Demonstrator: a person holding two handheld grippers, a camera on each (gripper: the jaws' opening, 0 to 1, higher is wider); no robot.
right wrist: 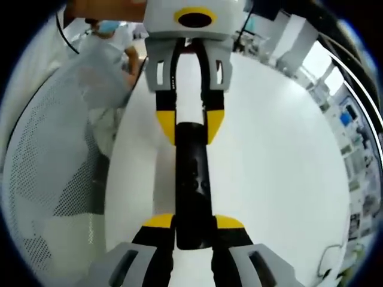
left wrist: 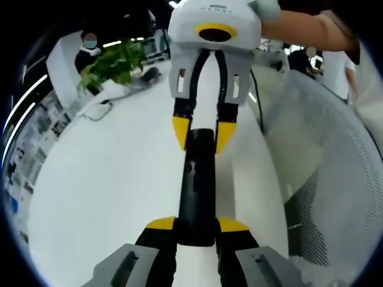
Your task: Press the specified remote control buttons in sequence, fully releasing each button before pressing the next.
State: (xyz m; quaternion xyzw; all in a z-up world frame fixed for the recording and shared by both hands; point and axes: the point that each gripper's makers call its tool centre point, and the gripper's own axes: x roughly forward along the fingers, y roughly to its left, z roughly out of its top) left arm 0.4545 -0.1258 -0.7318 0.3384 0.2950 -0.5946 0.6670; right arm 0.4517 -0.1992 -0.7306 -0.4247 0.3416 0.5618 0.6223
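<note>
1. Nearest in the left gripper view, the left gripper (left wrist: pixel 195 226) pinches one end of the black remote control (left wrist: pixel 196 191) between its yellow-tipped jaws.
2. In the right gripper view, the right gripper (right wrist: pixel 193 222) clamps the opposite end of the same remote (right wrist: pixel 192 179), so the bar hangs between the two tools above the white table (right wrist: pixel 275 155).
3. Each view has the other gripper coming in from the top, closed on the far end: the right one (left wrist: pixel 199 135) in the left gripper view.
4. I'd judge the remote light, rigid and smooth-cased, likely to slip if squeezed on its faces; gripping the narrow sides near one end looks safest and leaves the keys free.
5. The buttons are dark on dark, blurred, and cannot be told apart; both ends are covered by jaws.
6. Farther off, a mesh chair back (left wrist: pixel 323 161) stands beside the table, and a green plant (left wrist: pixel 114 63) sits at the far edge.
</note>
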